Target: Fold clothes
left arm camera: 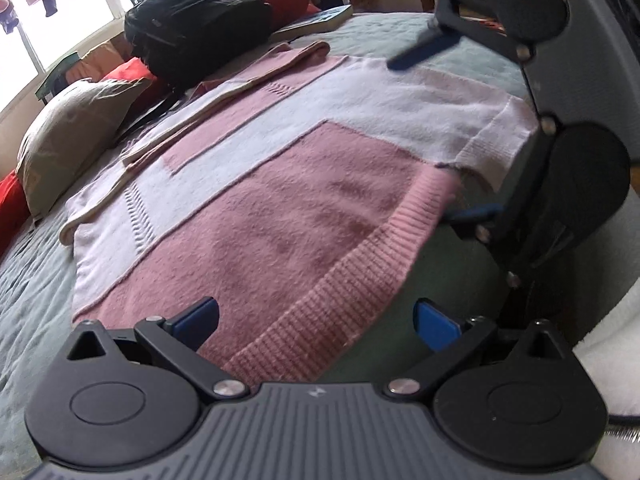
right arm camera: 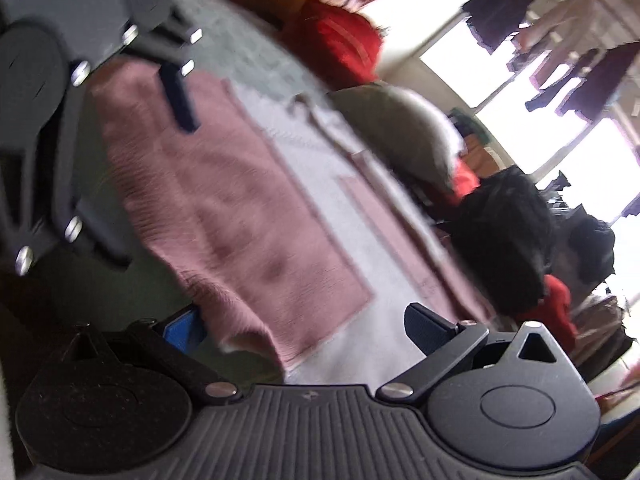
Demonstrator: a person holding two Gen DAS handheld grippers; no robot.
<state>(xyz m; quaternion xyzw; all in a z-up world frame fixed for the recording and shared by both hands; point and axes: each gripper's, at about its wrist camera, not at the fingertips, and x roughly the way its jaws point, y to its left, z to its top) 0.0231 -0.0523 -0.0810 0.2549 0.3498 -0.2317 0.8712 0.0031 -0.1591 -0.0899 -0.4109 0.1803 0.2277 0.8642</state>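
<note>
Pink sweater (left arm camera: pixel 280 184) between spread tongs (left arm camera: pixel 316 322)

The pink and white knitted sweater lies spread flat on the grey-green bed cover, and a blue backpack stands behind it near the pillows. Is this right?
Not quite. The backpack is black, not blue, as the left wrist view shows clearly. The rest holds: the pink and white knitted sweater lies spread flat on the grey-green bed cover, and the backpack stands behind it near the pillows.

A pink-and-white block-patterned knit sweater (left arm camera: pixel 280 184) lies spread flat on the grey-green bedspread (left arm camera: pixel 36 280).
</note>
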